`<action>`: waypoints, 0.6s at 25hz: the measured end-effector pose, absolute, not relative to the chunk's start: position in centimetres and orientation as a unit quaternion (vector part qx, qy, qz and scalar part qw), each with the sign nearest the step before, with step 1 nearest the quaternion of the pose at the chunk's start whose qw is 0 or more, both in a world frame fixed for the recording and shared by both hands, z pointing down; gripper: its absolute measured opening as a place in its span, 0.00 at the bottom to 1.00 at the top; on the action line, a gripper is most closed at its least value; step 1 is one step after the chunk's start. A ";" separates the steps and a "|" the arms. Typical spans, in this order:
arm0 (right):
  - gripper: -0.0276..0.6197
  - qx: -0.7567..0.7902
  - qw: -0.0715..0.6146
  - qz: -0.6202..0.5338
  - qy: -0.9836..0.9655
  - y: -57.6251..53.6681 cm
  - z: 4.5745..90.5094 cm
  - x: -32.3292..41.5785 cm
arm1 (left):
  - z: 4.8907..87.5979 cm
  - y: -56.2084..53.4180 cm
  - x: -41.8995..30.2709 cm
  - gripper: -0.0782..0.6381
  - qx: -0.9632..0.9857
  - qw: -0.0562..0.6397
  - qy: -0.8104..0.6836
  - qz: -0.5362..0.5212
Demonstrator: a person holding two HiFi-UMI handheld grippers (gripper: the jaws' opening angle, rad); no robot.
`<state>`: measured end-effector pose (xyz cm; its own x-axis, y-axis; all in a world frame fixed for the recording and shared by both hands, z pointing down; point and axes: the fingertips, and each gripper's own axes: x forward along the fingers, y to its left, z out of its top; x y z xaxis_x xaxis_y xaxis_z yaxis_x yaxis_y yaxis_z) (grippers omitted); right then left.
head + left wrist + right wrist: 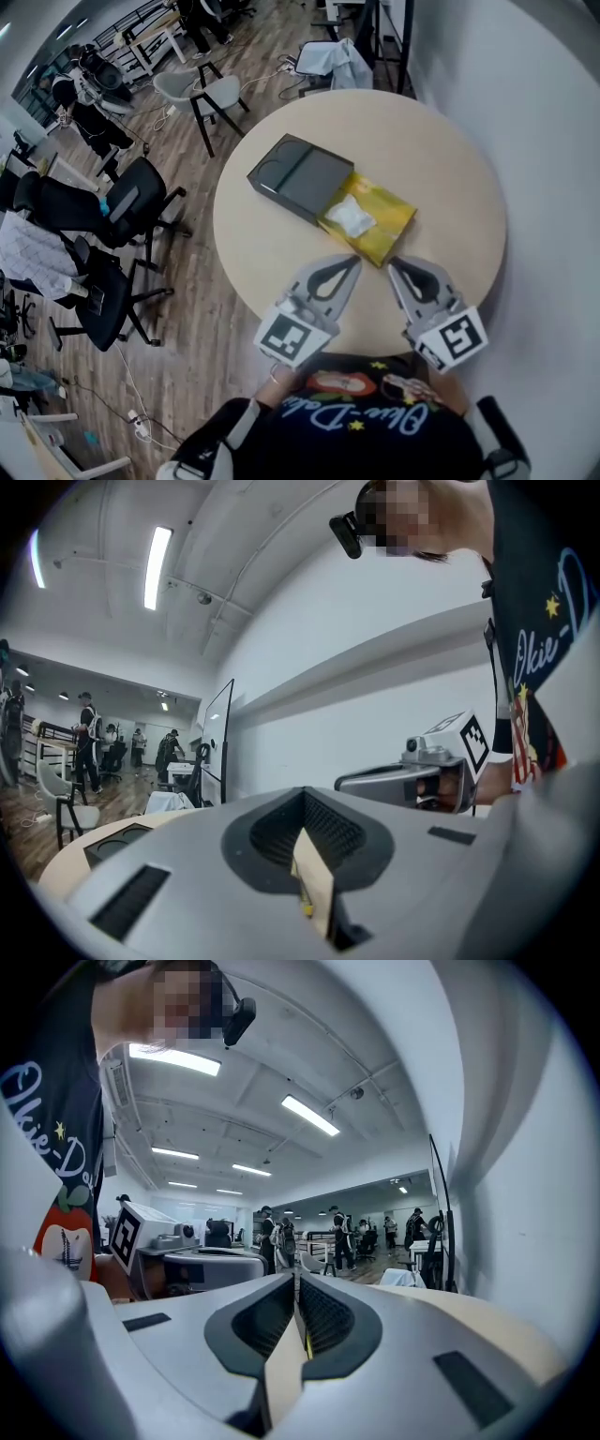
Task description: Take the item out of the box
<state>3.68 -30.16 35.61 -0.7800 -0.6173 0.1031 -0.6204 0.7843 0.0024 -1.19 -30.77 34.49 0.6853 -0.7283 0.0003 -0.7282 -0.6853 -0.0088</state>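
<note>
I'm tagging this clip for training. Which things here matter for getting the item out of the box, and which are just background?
Belongs to the job: grey box; yellow tray slid partly out of it; white packet in the tray; left gripper and right gripper, jaws together, empty.

Just there: round table; black office chairs; white chair.

L hand-held gripper (304, 794) jaws together, empty; R hand-held gripper (345, 782) beside.

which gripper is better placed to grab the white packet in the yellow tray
Probably left. The left gripper lies closest to the white packet; the right gripper sits off the near corner of the yellow tray. Both are shut, so either must open.
</note>
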 end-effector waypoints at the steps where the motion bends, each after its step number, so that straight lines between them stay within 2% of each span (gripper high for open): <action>1: 0.04 0.332 0.052 0.015 -0.942 -30.5 35.7 3.4 | 34.6 -31.0 -1.6 0.10 -0.918 0.002 0.396 -0.001; 15: 0.04 0.354 0.107 0.042 -0.928 -36.7 40.0 -1.2 | 38.5 -36.3 -7.1 0.10 -0.920 -0.023 0.390 -0.010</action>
<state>-1.17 -36.71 39.99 -0.7270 -0.6478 0.2278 -0.6658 0.7461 -0.0030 -7.09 -36.35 38.54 0.6954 -0.7177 0.0364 -0.7187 -0.6945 0.0341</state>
